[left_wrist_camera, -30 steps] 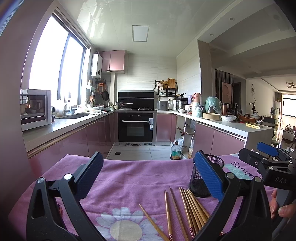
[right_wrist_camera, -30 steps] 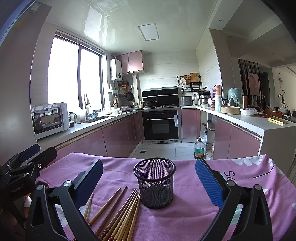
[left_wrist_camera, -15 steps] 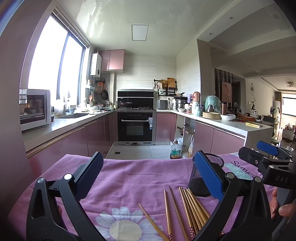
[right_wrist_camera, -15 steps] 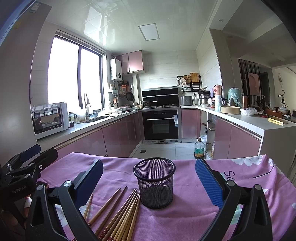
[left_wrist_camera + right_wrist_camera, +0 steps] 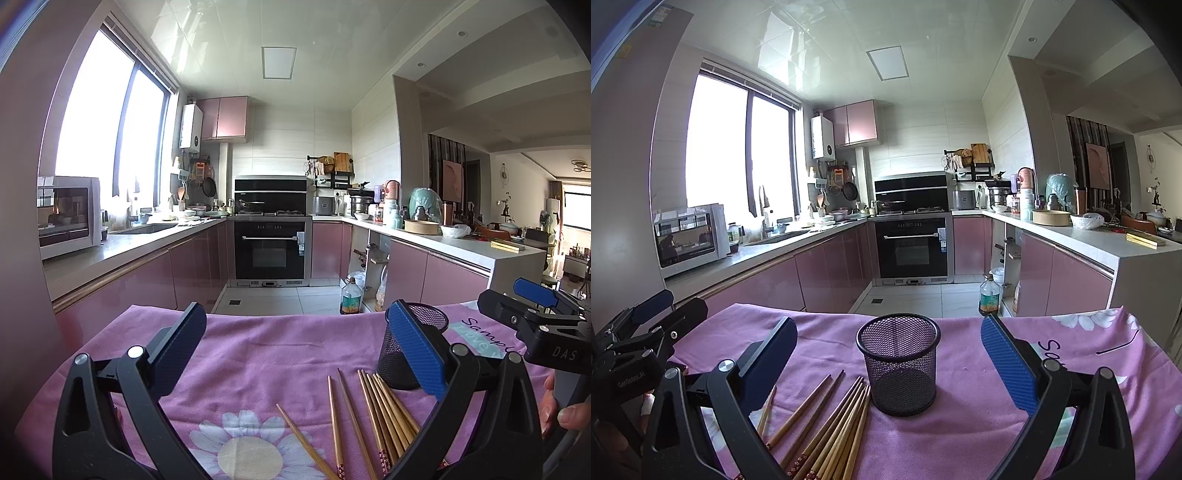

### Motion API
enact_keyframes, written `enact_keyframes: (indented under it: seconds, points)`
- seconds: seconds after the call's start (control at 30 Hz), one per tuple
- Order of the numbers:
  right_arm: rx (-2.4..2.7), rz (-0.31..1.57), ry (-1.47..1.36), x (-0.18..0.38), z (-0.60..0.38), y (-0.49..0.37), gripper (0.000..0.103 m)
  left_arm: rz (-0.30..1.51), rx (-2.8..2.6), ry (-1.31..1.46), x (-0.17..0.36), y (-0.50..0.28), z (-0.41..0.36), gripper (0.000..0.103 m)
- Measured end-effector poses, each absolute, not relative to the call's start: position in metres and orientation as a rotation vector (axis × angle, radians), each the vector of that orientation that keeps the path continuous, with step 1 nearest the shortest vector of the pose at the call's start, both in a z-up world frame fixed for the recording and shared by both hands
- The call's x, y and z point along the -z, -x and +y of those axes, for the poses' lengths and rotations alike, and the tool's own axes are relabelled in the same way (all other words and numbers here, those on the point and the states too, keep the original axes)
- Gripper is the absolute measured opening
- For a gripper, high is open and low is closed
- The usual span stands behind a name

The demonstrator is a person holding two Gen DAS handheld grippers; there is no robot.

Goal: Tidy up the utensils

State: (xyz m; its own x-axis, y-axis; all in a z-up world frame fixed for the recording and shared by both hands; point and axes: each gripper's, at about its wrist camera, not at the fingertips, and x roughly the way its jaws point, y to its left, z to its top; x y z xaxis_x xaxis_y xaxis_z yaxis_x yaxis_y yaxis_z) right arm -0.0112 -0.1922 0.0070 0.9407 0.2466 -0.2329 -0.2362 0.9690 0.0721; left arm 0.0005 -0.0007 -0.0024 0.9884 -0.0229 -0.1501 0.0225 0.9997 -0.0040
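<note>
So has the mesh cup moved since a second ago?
No. The mesh cup sits in the same spot beside the chopsticks on the purple cloth.

Both cameras sit low over the worktop (image 5: 280,354), each just behind its own claw, and face the same way, toward the oven (image 5: 271,249) at the far end of the kitchen. The left wrist view stands to the left: the mesh holder (image 5: 410,350) appears at its right side and the right claw (image 5: 517,306) at its right edge. The right wrist view looks straight at the mesh holder (image 5: 899,363), which is near, with the left claw (image 5: 668,310) at its left edge. Both views share the chopsticks (image 5: 380,413), the holder, the purple cloth (image 5: 960,387) and the kitchen behind.
</note>
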Motion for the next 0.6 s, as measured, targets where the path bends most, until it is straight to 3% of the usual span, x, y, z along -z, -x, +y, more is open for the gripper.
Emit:
enact_keyframes:
  seconds: [0.27, 0.5, 0.6]
  points:
    - [-0.309, 0.342, -0.039, 0.004, -0.191, -0.002, 0.096, 0.214, 0.043, -0.019, 0.009, -0.008, -0.001, 0.097]
    - [-0.374, 0.558, 0.009, 0.035, -0.183, -0.024, 0.096, 0.467, 0.130, -0.073, 0.038, -0.038, -0.001, 0.097]
    - [-0.403, 0.660, 0.036, 0.053, -0.175, -0.032, 0.085, 0.567, 0.162, -0.106, 0.058, -0.048, -0.004, 0.097]
